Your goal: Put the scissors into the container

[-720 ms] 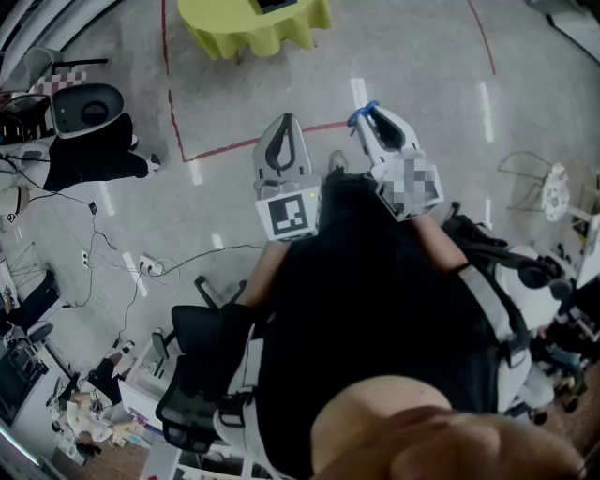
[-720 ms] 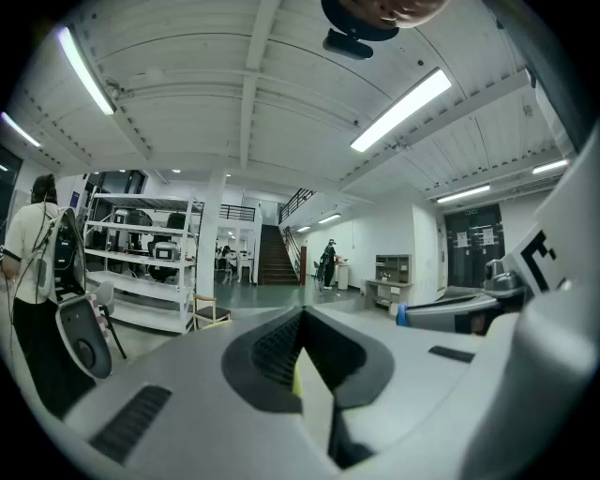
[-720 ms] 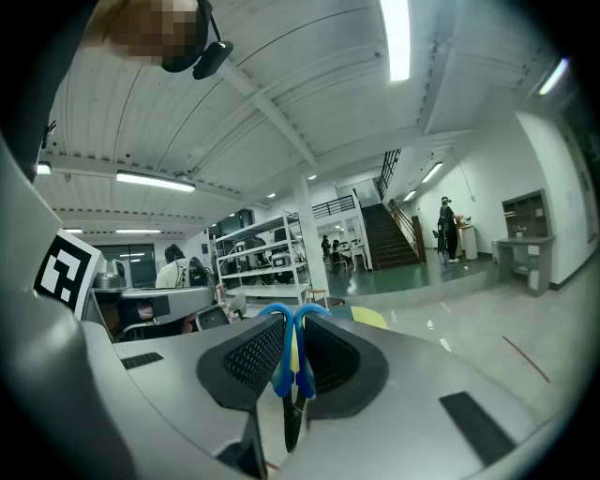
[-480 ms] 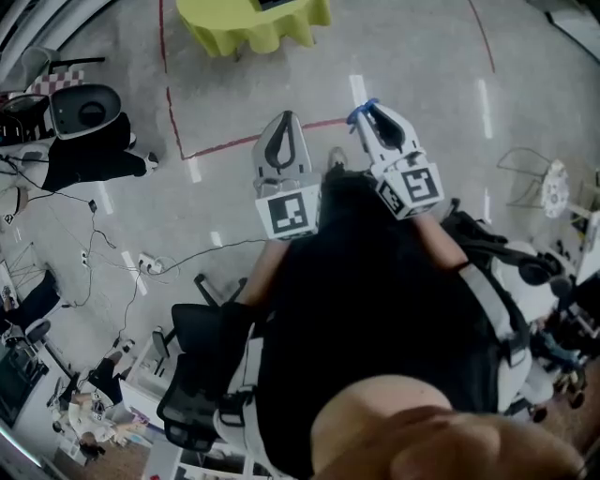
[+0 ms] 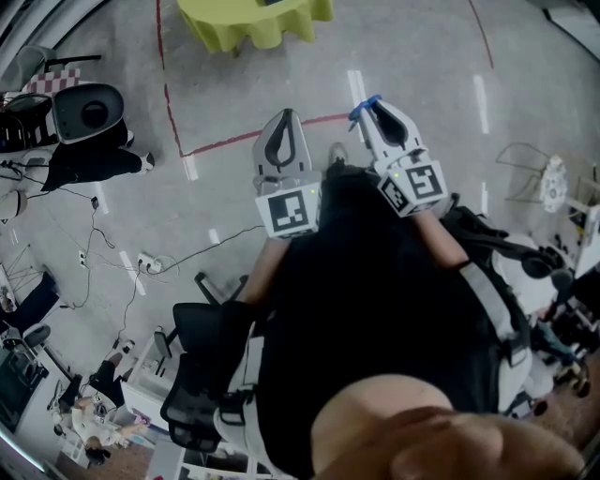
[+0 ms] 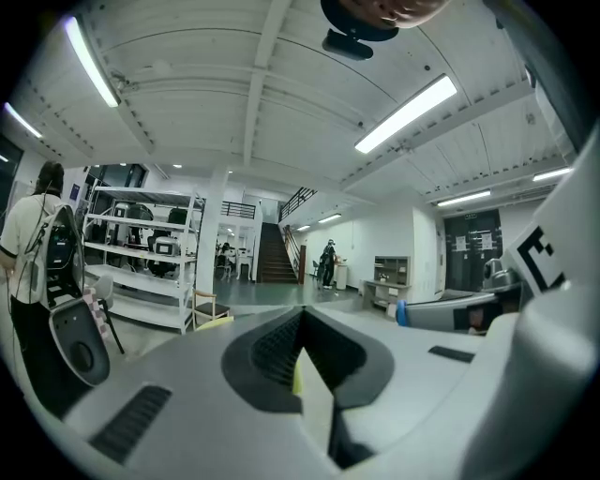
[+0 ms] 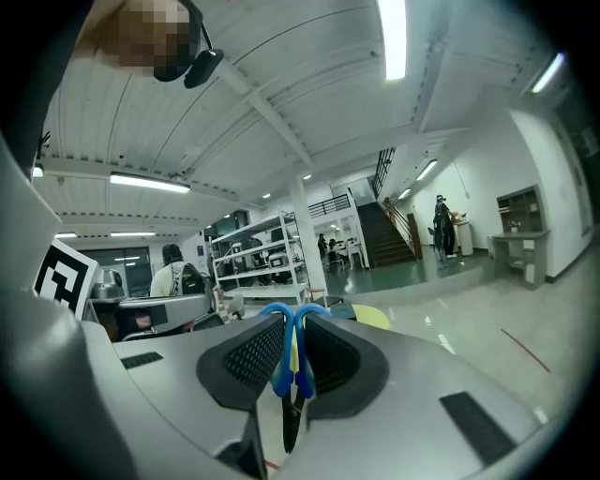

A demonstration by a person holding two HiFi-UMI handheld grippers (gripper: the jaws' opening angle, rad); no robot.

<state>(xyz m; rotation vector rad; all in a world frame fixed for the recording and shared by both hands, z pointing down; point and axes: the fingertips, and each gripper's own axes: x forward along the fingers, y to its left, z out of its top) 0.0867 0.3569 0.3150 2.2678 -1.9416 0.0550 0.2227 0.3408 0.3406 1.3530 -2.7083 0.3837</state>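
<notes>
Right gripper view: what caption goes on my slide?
Right gripper shut on blue-handled scissors, handles pinched between its jaws.

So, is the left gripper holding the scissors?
No, the left gripper is shut on nothing; the scissors sit in the right gripper.

scissors (image 7: 292,366) between right tongs (image 5: 376,102), left tongs (image 5: 285,116) just beside them, table (image 5: 246,28) ahead of both
</notes>
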